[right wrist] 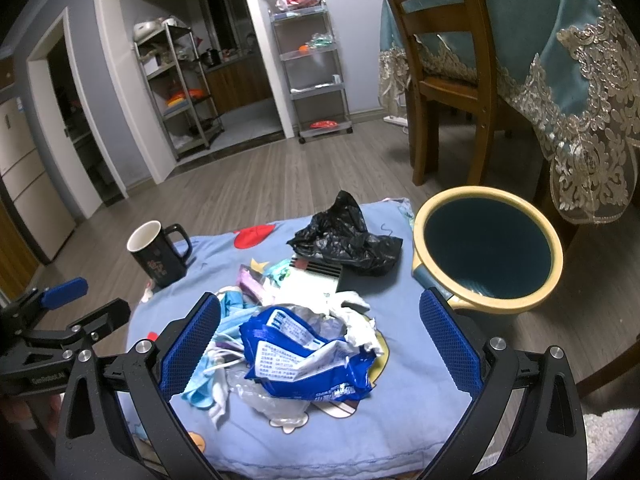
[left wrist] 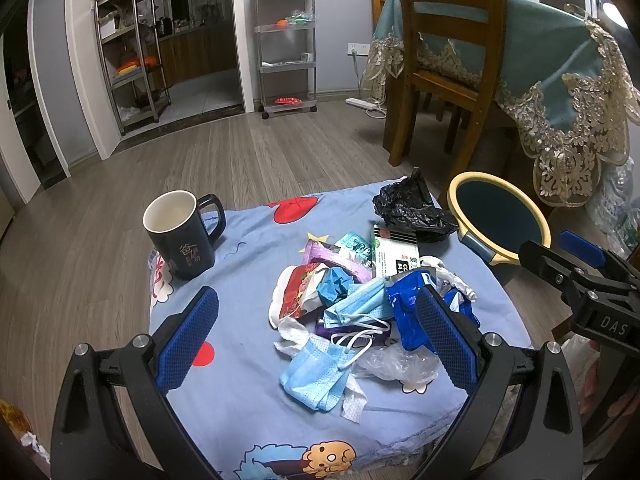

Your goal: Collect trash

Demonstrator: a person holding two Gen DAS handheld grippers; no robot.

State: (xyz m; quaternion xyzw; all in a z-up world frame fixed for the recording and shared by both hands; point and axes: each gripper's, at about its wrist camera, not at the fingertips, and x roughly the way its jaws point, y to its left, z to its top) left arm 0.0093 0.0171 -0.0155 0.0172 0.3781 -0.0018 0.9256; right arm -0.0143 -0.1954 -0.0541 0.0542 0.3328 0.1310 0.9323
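**Two open tools poised over a pile of trash**

The left tool (left wrist: pixel 318 334) is spread wide and holds nothing; between its fingers lie blue face masks (left wrist: pixel 316 376) on the blue cartoon cloth (left wrist: pixel 240 400) covering the bench. The right tool (right wrist: pixel 320 338) is also released and empty, with a crumpled blue snack wrapper (right wrist: pixel 308 360) between its fingers. Just ahead of both tools sits the rest of the trash, topped by a black plastic bag (right wrist: pixel 346 238). Ahead and left stands a dark mug (left wrist: pixel 184 236). Ahead and right of the right tool is a round bin (right wrist: pixel 486 256) with a cream rim. Beyond it stands a wooden chair (right wrist: pixel 452 72).
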